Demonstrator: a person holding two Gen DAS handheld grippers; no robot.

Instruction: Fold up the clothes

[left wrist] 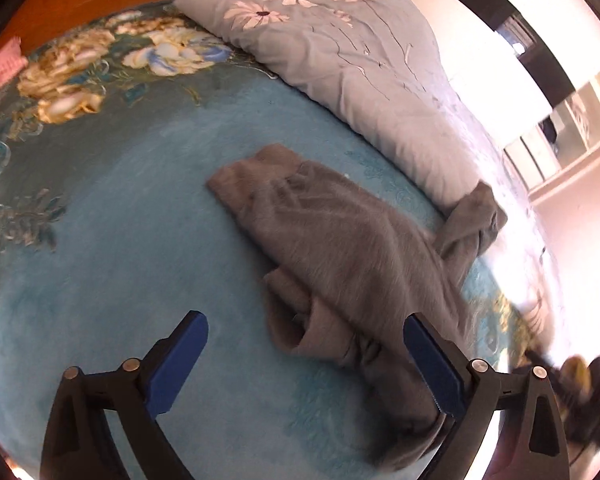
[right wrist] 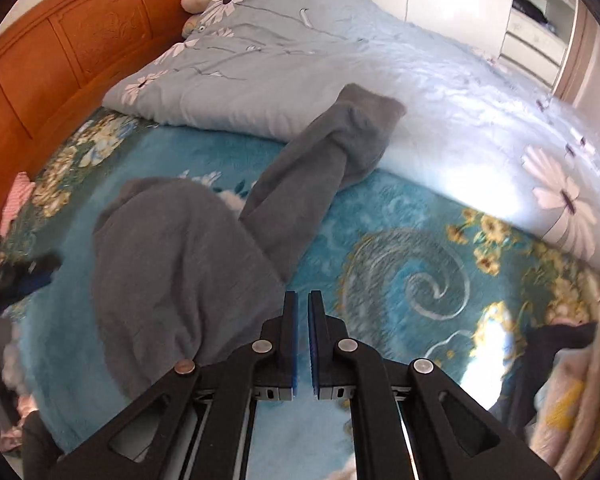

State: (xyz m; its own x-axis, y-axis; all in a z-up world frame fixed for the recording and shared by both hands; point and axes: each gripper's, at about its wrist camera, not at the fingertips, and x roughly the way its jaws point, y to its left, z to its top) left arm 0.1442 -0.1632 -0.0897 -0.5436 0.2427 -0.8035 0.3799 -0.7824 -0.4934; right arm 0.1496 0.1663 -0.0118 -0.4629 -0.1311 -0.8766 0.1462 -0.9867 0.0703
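A grey long-sleeved garment (left wrist: 340,248) lies crumpled on a teal floral bedspread (left wrist: 140,240). In the left wrist view my left gripper (left wrist: 306,332) is open and empty, its fingers spread over the garment's near bunched edge. In the right wrist view the same garment (right wrist: 172,264) lies left of centre, one sleeve (right wrist: 320,160) stretched up onto the quilt. My right gripper (right wrist: 303,300) is shut with nothing between its pads, hovering just right of the garment's body. The left gripper shows blurred at the left edge of the right wrist view (right wrist: 28,276).
A light blue quilt with white daisies (right wrist: 300,60) covers the far side of the bed. An orange wooden headboard (right wrist: 60,48) stands at the left. A pink cloth (right wrist: 18,196) lies near it. Dark and yellow clothes (right wrist: 568,380) lie piled at the right.
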